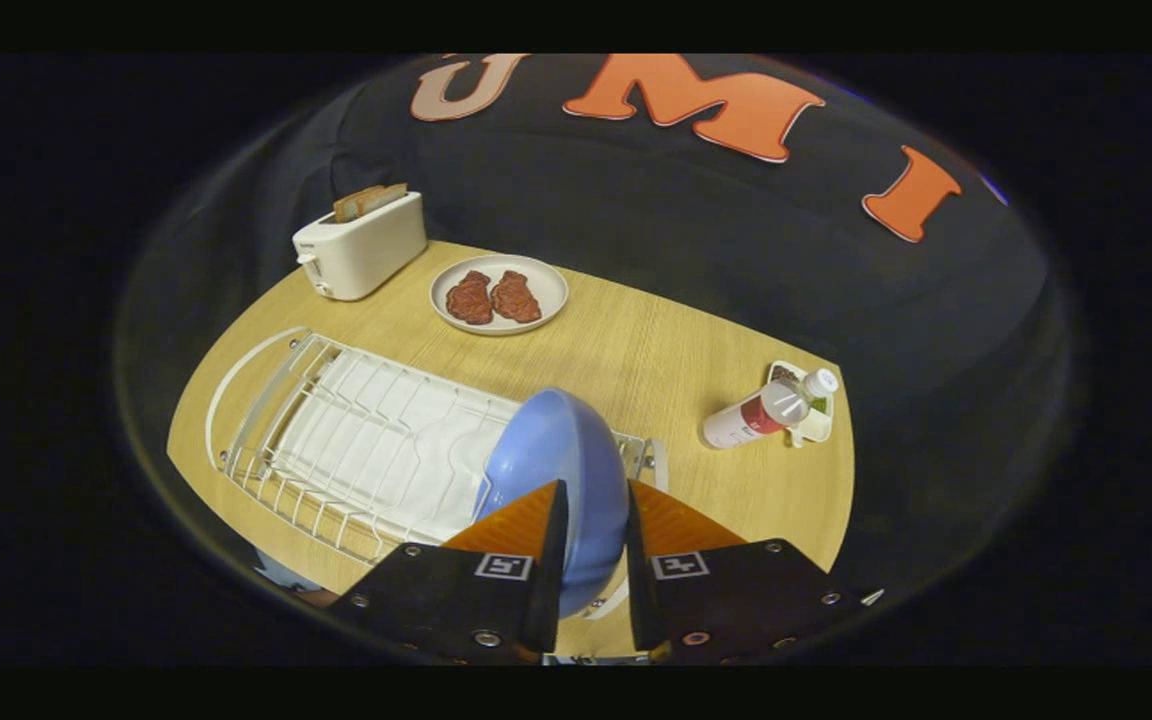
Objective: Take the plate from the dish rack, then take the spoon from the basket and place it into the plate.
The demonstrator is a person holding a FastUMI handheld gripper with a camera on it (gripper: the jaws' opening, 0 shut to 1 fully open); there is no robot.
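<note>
The tool (586, 500) is gripping the blue plate (556, 470), with its two fingers (548, 540) pressing on the plate from either side, so the plate is standing on edge between them. The plate's rounded upper part is rising just ahead of the fingertips, and its lower rim is showing in the gap between the fingers. The plate is sitting over the near end of the white wire dish rack (356, 440), which is stretching away beyond and beside the fingers on the wooden worktop (656, 360); whether the plate is touching the rack's wires cannot be told. Farther off, beyond the rack, a pale plate (541, 275) is carrying two reddish-brown pieces of meat (493, 297), and a white toaster (361, 247) with bread slices in its slots is standing near it. Off to the other side, well apart from the rack, a bottle (761, 412) is lying tilted against a small tray (818, 425).
</note>
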